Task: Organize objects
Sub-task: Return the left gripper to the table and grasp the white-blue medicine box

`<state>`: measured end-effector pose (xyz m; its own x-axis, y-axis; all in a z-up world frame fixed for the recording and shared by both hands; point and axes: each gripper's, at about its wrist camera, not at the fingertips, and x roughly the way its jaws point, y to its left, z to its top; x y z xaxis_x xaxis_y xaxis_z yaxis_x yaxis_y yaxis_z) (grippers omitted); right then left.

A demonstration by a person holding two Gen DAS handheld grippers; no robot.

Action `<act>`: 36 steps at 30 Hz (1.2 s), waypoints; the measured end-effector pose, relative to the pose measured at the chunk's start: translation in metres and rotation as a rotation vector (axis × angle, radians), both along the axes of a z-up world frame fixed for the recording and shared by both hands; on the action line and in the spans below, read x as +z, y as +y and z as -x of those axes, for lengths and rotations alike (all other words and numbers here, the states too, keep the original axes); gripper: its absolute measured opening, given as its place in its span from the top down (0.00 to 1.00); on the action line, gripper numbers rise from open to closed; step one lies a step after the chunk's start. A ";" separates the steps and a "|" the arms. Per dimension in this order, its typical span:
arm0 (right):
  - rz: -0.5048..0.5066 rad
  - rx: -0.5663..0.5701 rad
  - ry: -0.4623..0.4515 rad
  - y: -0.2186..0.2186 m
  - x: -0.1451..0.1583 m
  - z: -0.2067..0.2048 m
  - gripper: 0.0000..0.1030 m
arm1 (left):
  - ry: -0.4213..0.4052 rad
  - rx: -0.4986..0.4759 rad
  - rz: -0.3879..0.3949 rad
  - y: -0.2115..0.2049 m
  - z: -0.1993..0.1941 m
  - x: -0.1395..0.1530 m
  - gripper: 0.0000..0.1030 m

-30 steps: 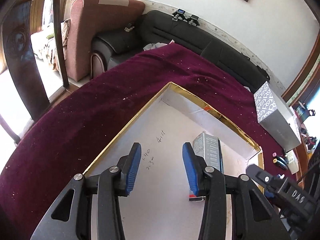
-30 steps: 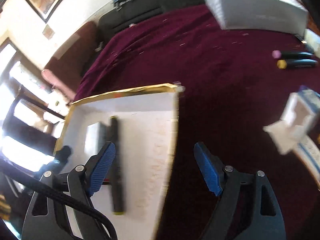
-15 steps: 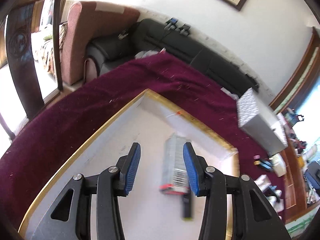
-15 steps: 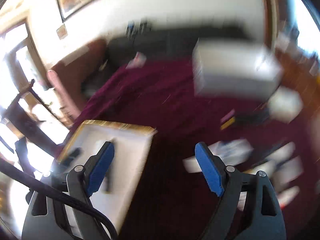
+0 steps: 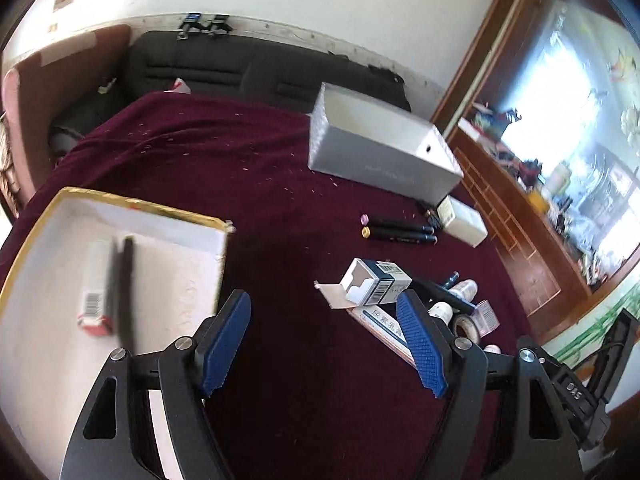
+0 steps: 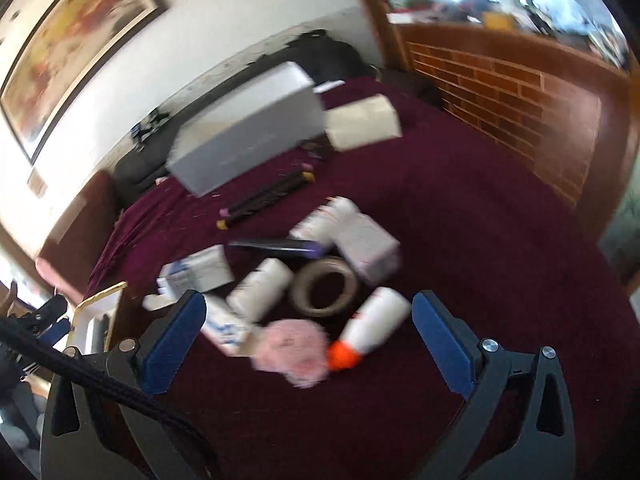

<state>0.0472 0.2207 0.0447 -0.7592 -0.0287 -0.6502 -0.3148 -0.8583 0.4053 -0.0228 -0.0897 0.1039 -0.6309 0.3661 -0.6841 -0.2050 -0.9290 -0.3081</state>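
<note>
- Plainly, both tools are between jobs: the left hand-held gripper (image 5: 326,340) hangs released over bare maroon cloth on the counter (image 5: 280,208), its jaws having just been opening with nothing between them.
- Likewise the right hand-held gripper (image 6: 306,340) is spread wide and empty, its jaws also having just been opening; the loose clutter lies beyond and below its blue pads, untouched.
- As for what is sorted, the gold-rimmed tray (image 5: 136,202) sits at the left and holds a small barcoded box (image 5: 94,284) with a dark pen (image 5: 124,280) just beside it, probably gathered there as the collecting spot.
- Both lie flat and roughly parallel, long axes running from the tray's near side toward its far wall; blur hides which end of the pen is the tip.
- Still unsorted, I judge: an open-flapped carton (image 5: 372,286), two markers (image 5: 396,230) lying side by side, a tape roll (image 6: 324,288), and an orange-capped bottle (image 6: 370,326) on its side, cap toward the camera.
- A large grey box (image 5: 380,148) stands farther back.
</note>
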 end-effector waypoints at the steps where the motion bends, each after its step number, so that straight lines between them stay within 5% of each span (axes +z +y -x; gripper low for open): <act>1: 0.019 -0.010 0.002 0.012 -0.005 0.000 0.00 | 0.013 -0.036 0.030 0.013 0.010 -0.004 0.32; 10: 0.099 -0.038 0.026 0.046 -0.023 0.003 0.00 | 0.106 -0.317 0.253 0.094 0.048 -0.012 0.32; 24: 0.096 -0.023 0.005 0.043 -0.028 0.004 0.00 | 0.066 -0.456 0.422 0.142 0.070 -0.064 0.32; 26: 0.085 -0.021 -0.001 0.041 -0.028 0.004 0.00 | 0.089 -0.434 0.495 0.149 0.062 -0.069 0.36; 27: 0.081 -0.011 -0.004 0.041 -0.028 0.004 0.00 | 0.099 -0.436 0.502 0.150 0.059 -0.068 0.49; 28: 0.079 -0.011 -0.004 0.041 -0.028 0.004 0.00 | 0.115 -0.429 0.515 0.150 0.054 -0.064 0.72; 31: 0.067 -0.012 -0.013 0.040 -0.029 0.005 0.00 | 0.091 -0.417 0.447 0.142 0.045 -0.048 0.97; 36: 0.047 -0.010 -0.038 0.038 -0.032 0.007 0.00 | 0.093 -0.429 0.417 0.124 0.021 -0.033 0.97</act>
